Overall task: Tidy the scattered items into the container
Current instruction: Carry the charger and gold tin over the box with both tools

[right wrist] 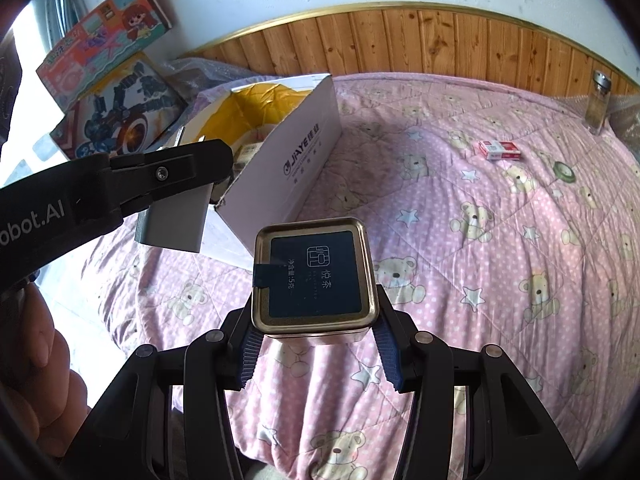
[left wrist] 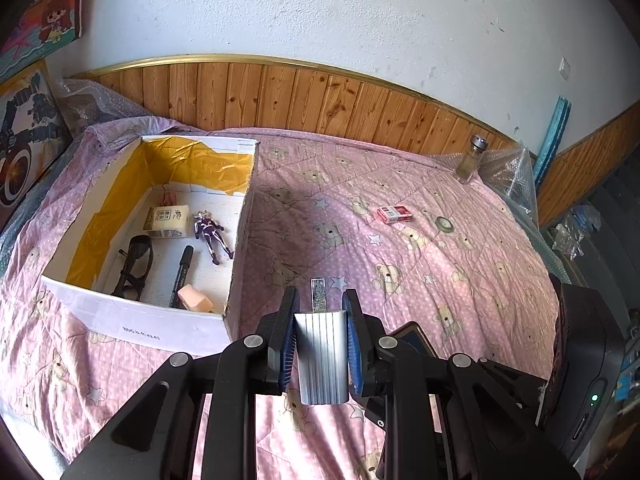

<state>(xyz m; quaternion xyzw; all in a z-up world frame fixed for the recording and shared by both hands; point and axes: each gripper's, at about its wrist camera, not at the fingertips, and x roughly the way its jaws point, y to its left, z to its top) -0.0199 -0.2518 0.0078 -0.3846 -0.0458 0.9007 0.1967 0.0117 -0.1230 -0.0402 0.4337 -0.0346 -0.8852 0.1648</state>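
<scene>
The wall was white; wooden boards ran along its bottom; a pink teddy-bear blanket covered the bed.

Counted: one cardboard box at left holding five items, three loose items on the quilt at right, and two items clamped in grippers.

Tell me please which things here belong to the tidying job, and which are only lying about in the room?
Part of the job:
- cardboard box, the container
- silver power bank in the left gripper
- square tea tin in the right gripper
- red and white small box, tape roll, glass jar, all on the quilt

Lying about:
- two toy boxes by the wall
- bubble wrap
</scene>
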